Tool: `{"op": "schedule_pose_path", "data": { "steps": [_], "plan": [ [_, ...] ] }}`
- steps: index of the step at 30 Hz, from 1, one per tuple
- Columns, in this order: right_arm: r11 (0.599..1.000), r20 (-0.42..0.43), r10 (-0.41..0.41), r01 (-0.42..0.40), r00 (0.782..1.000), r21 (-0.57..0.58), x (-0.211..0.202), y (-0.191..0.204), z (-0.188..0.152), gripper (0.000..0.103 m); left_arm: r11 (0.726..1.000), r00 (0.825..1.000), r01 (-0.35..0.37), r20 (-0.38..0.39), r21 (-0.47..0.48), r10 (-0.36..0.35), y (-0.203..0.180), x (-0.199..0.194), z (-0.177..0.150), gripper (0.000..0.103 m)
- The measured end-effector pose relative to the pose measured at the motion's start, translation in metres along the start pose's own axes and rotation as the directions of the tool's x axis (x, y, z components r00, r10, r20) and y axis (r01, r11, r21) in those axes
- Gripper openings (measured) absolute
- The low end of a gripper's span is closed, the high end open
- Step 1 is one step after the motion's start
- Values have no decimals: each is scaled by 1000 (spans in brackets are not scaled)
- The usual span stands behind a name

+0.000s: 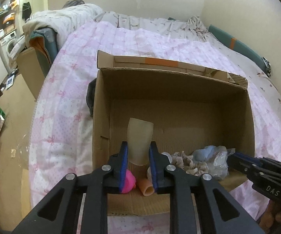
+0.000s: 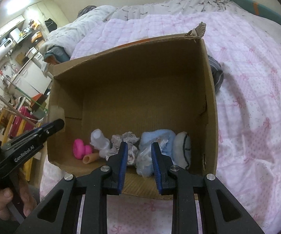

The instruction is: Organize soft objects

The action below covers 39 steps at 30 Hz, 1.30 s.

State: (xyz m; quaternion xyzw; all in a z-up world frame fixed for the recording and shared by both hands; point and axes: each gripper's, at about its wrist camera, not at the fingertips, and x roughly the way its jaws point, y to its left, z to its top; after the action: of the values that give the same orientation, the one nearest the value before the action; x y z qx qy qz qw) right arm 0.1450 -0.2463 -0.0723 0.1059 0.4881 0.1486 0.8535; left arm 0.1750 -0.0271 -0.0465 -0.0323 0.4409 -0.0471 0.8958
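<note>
Placing step, cardboard box (image 1: 101, 105) on bed. Left claw (image 1: 138, 163) loosely astride translucent sleeve (image 1: 139, 136), pads apparently not pressing. Right claw (image 2: 139, 163) pinched on plastic-wrapped blue bundle (image 2: 152, 146), 6 o'clock of box floor. Next: release, withdraw upward.

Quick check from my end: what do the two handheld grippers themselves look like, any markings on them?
Both are black plastic scissor-style frames with triangular cutouts and round silver pivot pins. The left gripper and the right gripper each carry ribbed blue pads on the jaws. White lettering shows on the bodies: "GenRobot.AI" on the left, "DAS" on the right. No cables visible. Whether a sleeve is worn cannot be told.
</note>
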Motion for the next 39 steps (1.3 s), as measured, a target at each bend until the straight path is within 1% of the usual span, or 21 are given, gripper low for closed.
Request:
{"op": "schedule_pose_path", "data": {
  "steps": [2, 4, 6, 7, 8, 9, 10, 11, 12, 13, 14, 19, 22, 25, 27, 29, 31, 33, 36, 39],
  "plan": [
    [1000, -1, -3, 3, 1000, 6, 1, -1, 0, 27, 1000, 1000, 5, -6, -4, -5, 0, 1, -1, 18],
    [1000, -3, -3, 3, 1000, 7, 1, -1, 1, 27, 1000, 1000, 9, -9, -1, -9, -2, 1, -1, 21],
    [1000, 1, 0, 0, 1000, 9, 1, -1, 1, 27, 1000, 1000, 14, -14, -2, -14, -2, 1, -1, 35],
    [1000, 4, 7, -7, 1000, 12, 0, -1, 1, 27, 1000, 1000, 15, -9, -4, -15, -3, 0, -1, 37],
    [1000, 4, 20, -20, 1000, 18, 0, -1, 1, 28, 1000, 1000, 11, 1, -4, -11, -3, -2, -2, 42],
    [999, 5, 34, -34, 999, 25, 0, -2, 2, 40, 1000, 1000, 8, 13, 1, -8, -4, -5, -2, 53],
    [999, 11, 36, -37, 999, 29, -1, -1, 3, 55, 1000, 1000, 9, 19, 3, -9, -4, -7, -1, 59],
    [999, 27, 35, -36, 999, 35, -4, -1, 3, 85, 1000, 999, 7, 34, 2, -7, -4, -10, 0, 69],
    [998, 61, 44, -46, 997, 45, -8, -2, 3, 89, 1000, 999, 0, 44, 1, 0, -4, -12, 0, 73],
    [997, 90, 52, -57, 995, 49, -13, -2, 4, 89, 1000, 998, -6, 55, -2, 6, -3, -14, 0, 74],
    [997, 99, 56, -60, 994, 47, -15, -2, 5, 89, 1000, 998, -8, 57, -4, 8, -3, -15, 1, 74],
    [996, 101, 52, -59, 994, 64, -16, -6, 5, 89, 999, 999, -20, 33, -30, 21, 3, -12, 2, 74],
    [994, 113, 50, -60, 992, 87, -19, -11, 7, 89, 999, 999, -22, 42, -37, 24, 7, -16, 2, 74],
    [986, 139, 77, -96, 987, 135, -26, -21, 10, 89, 999, 998, -38, 53, -38, 40, 10, -23, 1, 74],
    [972, 149, 117, -144, 982, 186, -29, -30, 10, 90, 998, 997, -45, 59, -49, 47, 14, -28, 0, 74],
    [962, 156, 132, -164, 979, 217, -31, -35, 9, 90, 997, 997, -44, 65, -70, 49, 19, -35, 0, 74],
    [958, 171, 139, -176, 975, 226, -35, -37, 9, 90, 995, 997, -50, 61, -85, 56, 22, -41, 0, 74],
    [959, 181, 134, -173, 974, 222, -38, -36, 9, 90, 991, 993, -75, 82, -112, 85, 28, -51, 0, 74],
    [963, 185, 120, -160, 975, 219, -44, -36, 8, 90, 987, 981, -107, 146, -123, 125, 32, -70, 0, 74],
    [968, 194, 95, -136, 976, 213, -52, -34, 4, 90, 987, 978, -120, 159, -108, 136, 30, -80, -2, 74]
  ]
}}
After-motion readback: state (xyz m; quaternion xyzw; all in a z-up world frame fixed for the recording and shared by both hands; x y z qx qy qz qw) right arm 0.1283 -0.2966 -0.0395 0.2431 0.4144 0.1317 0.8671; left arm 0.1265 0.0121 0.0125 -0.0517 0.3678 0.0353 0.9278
